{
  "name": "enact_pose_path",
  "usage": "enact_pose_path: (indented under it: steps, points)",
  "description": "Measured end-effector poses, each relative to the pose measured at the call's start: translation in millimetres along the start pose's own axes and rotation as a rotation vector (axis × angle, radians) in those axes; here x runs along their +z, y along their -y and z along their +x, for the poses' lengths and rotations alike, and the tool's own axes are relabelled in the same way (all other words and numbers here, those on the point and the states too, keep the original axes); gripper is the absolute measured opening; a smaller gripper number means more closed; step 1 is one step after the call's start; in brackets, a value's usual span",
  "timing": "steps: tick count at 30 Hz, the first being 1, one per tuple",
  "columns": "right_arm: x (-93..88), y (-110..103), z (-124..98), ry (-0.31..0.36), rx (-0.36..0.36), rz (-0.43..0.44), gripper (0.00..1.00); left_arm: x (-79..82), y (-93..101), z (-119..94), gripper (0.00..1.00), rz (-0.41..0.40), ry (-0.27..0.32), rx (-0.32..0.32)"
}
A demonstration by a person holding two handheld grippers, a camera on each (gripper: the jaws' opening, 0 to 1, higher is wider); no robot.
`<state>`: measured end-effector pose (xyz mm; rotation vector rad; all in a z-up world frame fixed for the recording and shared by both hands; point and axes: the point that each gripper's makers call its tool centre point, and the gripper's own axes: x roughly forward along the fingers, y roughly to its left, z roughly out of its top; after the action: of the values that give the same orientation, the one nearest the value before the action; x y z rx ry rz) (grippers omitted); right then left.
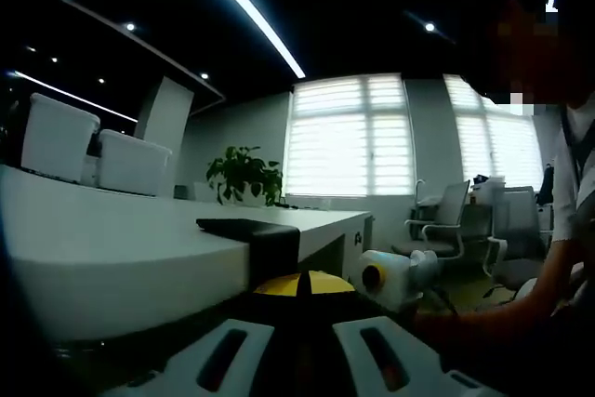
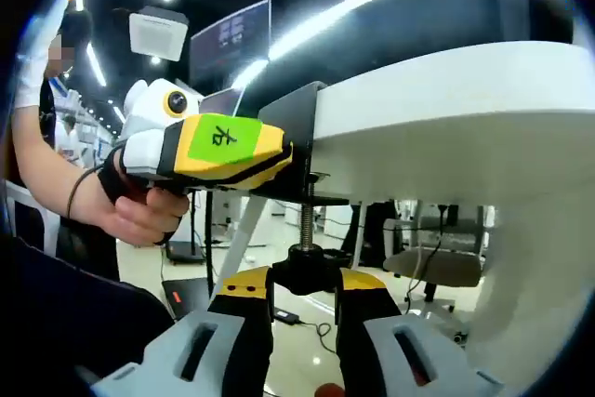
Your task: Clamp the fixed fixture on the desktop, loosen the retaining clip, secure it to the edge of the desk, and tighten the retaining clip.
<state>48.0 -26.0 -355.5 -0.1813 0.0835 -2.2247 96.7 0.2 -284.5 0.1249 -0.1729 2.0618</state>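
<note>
While the black metal clamp bracket [image 2: 296, 127] sits hooked over the edge of the white desk [image 2: 446, 118], the following is recorded from left to right.

Right gripper view. A person's hand [image 2: 139, 209] is seen at the left, holding the left gripper [image 2: 279, 151], yellow and grey with a green label; its tips are pressed to the bracket's side, though whether they grip it cannot be told here. Below the bracket a threaded steel screw [image 2: 306, 220] hangs, ending in a black retaining knob [image 2: 305, 262]. The right gripper [image 2: 305, 309] is closed on that knob from both sides.

Left gripper view. White storage bins [image 1: 88, 146] stand far left on the desk, a green potted plant [image 1: 244, 174] behind. The bracket's top plate [image 1: 249, 228] lies flat on the desk edge, and the left gripper's jaws rise toward it; their tips are hidden, so their opening cannot be told.

Step in hand, judged: tightening the knob. The bracket is best kept flush and square against the edge while the knob is turned about the screw's axis, without side pull.

Clearances: open room is noted beneath the desk; the underside lies close above the knob, and the desk's white leg [image 2: 530, 285] stands to the right.
</note>
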Motion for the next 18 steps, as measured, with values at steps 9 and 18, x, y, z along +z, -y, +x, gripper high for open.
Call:
enact_pose_path:
  steps: [9, 18]
  points:
    - [3.2, -10.4, -5.1, 0.040, -0.005, 0.003, 0.25, 4.6, 0.7, 0.9, 0.01, -0.006, 0.018, -0.004]
    - [9.3, -11.8, -27.3, 0.061, -0.206, 0.004, 0.35, 8.6, -0.7, -0.4, 0.01, 0.001, 0.021, 0.001]
